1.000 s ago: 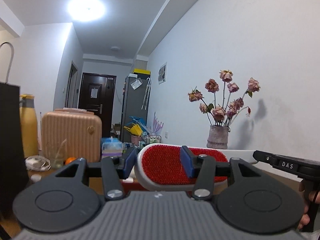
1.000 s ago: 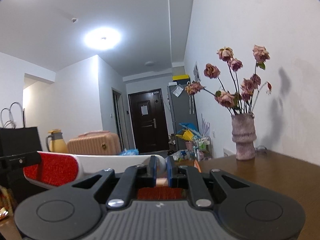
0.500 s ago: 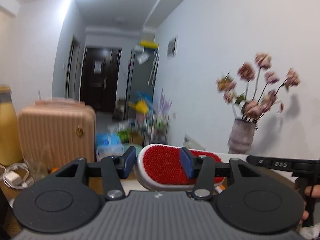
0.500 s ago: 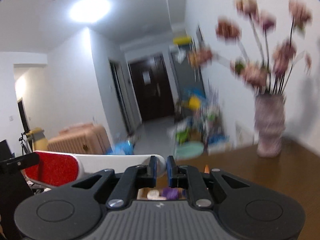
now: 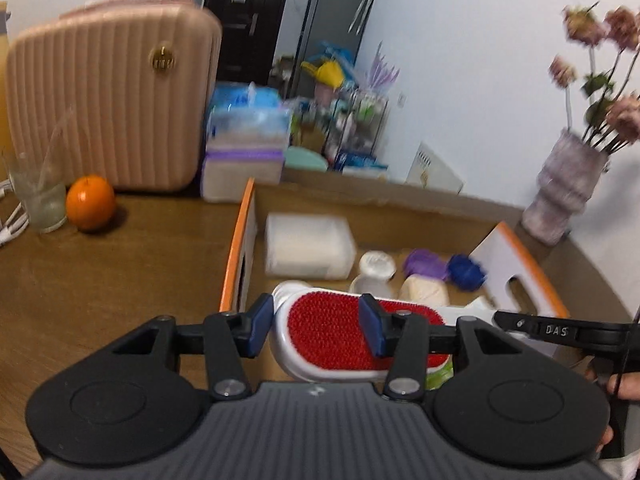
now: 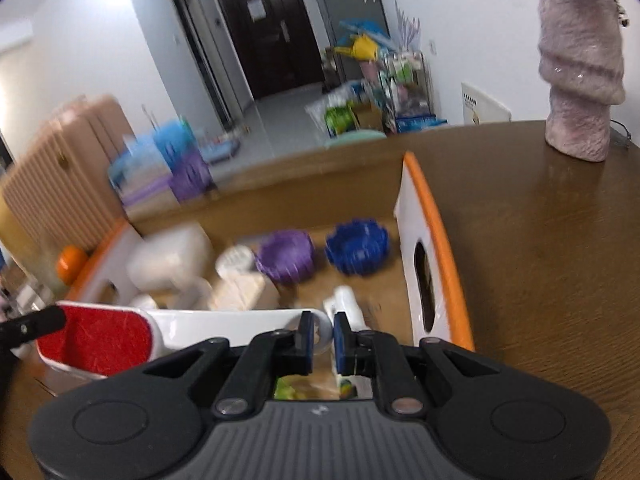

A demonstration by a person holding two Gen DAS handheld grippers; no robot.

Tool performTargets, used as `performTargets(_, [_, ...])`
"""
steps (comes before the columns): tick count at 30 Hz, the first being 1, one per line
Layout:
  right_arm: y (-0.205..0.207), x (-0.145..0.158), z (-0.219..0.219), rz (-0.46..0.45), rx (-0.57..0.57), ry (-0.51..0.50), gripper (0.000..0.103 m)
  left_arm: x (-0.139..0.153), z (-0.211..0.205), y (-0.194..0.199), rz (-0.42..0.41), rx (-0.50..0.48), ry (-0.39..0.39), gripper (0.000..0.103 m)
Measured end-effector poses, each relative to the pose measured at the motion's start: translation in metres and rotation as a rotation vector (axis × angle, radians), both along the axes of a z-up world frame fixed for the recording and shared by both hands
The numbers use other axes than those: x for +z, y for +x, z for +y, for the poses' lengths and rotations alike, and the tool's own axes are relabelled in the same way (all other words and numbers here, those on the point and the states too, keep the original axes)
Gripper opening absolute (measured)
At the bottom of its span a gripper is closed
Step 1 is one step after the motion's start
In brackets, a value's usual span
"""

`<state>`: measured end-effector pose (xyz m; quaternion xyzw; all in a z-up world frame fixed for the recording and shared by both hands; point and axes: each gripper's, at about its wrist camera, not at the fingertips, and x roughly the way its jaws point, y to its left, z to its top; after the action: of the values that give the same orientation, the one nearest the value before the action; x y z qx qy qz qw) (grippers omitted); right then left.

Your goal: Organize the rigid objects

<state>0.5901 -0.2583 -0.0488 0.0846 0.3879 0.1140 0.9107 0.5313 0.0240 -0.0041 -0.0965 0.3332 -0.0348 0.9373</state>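
**Red-faced lint brush held over the open box**

Red bristle pad up, the white lint brush hangs level above the cardboard box, just over its near part. The left gripper has its blue pads set on either side of the brush head; they look closed on it, though blur leaves the contact itself unsure. The right gripper pinches the rounded end of the brush handle between narrow jaws.

Inside the box sit a white rectangular container, a small white jar, a purple cup and a blue cup side by side, and a beige block. The box rests on a brown wooden table. An orange stands on the table to the left beside a glass, and a mauve vase stands to the right.
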Motion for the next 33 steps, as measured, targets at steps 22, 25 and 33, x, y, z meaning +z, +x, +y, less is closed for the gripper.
performTargets(22, [-0.069,0.098,0.020,-0.169,0.078,-0.111,0.031,0.065,-0.009,-0.064,-0.174,-0.004,0.121,0.068])
performTargets(25, [-0.112,0.117,0.015,-0.308,0.036,-0.071,0.052,0.084,-0.016,-0.102,-0.319,-0.003,0.153,0.081])
performTargets(33, [-0.234,0.121,0.022,-0.760,-0.008,-0.074,0.091,0.097,-0.034,-0.200,-0.622,0.017,0.140,0.103])
